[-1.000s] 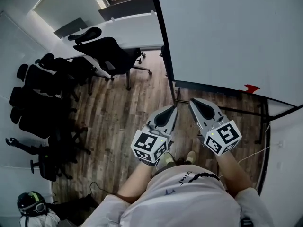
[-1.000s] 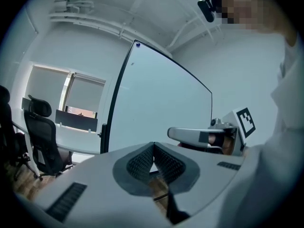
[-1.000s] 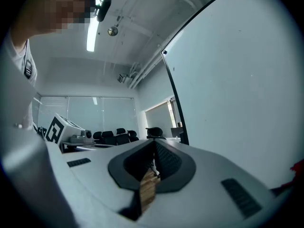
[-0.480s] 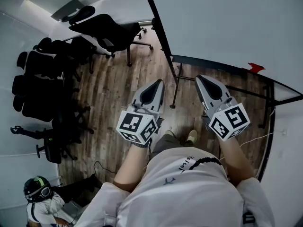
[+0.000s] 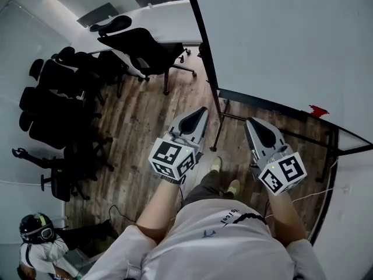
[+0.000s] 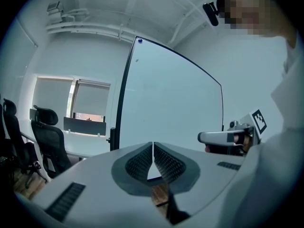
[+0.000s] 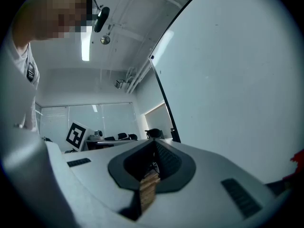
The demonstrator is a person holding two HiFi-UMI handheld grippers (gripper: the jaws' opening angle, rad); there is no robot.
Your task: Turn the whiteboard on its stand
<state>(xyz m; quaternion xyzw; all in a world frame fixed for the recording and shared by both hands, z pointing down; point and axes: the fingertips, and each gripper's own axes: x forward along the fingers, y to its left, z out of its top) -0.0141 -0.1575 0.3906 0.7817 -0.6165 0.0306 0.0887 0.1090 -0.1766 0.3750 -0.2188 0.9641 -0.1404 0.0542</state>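
Left tongs point(image 5: 201, 112) pressed together, empty. Right tongs point(image 5: 250, 123) pressed together too, nothing pinched. Both are held side by side, short of the whiteboard point(image 5: 280, 39). The whiteboard is upright on its black stand point(image 5: 217, 132) on the wood floor point(image 5: 140, 139), just ahead of the tongs. Office chairs point(image 5: 137, 48) crowd the floor's left edge.
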